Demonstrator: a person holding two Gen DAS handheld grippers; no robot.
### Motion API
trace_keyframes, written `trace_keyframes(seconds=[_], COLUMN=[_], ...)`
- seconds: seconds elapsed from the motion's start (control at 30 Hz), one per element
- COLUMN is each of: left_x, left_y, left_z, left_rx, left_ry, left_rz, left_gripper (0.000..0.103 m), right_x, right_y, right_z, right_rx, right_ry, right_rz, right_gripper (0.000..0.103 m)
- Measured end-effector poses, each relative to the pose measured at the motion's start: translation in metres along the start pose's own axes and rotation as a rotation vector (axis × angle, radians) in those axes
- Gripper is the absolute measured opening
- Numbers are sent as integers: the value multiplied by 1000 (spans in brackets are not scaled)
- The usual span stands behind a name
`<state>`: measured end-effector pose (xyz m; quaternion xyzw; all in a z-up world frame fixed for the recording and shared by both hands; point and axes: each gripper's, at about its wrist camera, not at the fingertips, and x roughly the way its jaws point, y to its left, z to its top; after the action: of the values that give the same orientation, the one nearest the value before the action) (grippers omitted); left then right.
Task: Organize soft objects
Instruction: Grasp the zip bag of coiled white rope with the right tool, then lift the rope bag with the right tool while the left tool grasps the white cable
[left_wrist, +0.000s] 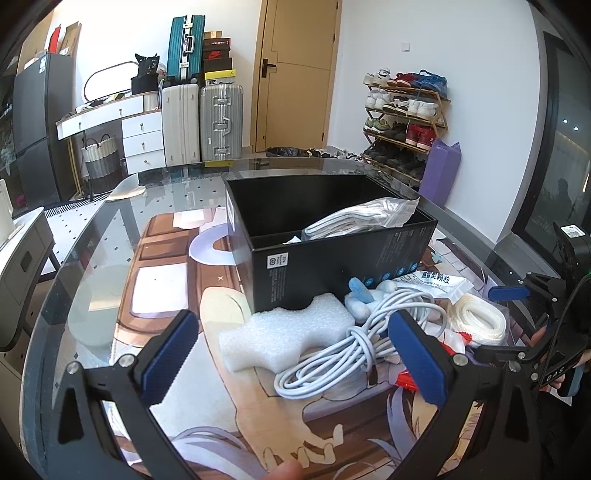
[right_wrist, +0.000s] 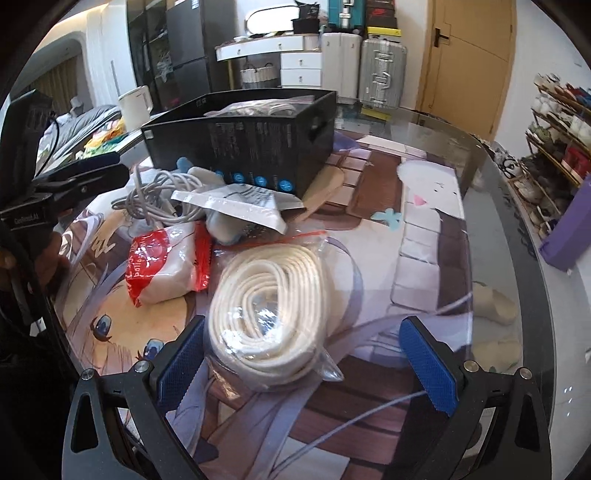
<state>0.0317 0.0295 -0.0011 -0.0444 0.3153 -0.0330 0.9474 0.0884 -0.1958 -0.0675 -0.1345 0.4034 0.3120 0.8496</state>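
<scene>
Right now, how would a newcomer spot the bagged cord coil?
Start at the open black cardboard box on the glass table. Nearer the camera lies a cream flat cord coiled in a clear zip bag, the only bagged coil; the neighbouring white round cable lies bare.

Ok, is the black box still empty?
No, the black box already holds a clear bag of white items, seen over its rim.
</scene>
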Motion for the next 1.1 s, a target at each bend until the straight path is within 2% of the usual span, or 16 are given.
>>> trace_keyframes(seconds=[0.2,0.23,0.3,0.37,0.43,0.67,0.77,1.1], left_x=[0,0,0,0,0,1,1,2], left_y=[0,0,0,0,0,0,-2,-5], left_z=[0,0,0,0,-1,-3,-3,-2], left_rx=[1,1,1,1,1,4,13,19], left_ry=[1,1,0,0,2,9,10,23], left_rz=[1,2,1,0,-3,-10,-9,-13], left_gripper=[103,103,103,103,103,103,103,103], right_x=[6,6,4,1,-3,-15,-21,-49], right_y=[3,3,3,3,3,-3,-8,-23], right_z=[6,7,6,5,3,-12,-18,-33], right_rx=[-20,-21,-28,-35,-39,-20,1,64], right_ry=[2,-1,-17,-30,-42,-84,-107,-202], right_rz=[20,19,25,37,38,36,33,42], right_gripper=[102,99,89,71,60,42,38,37])
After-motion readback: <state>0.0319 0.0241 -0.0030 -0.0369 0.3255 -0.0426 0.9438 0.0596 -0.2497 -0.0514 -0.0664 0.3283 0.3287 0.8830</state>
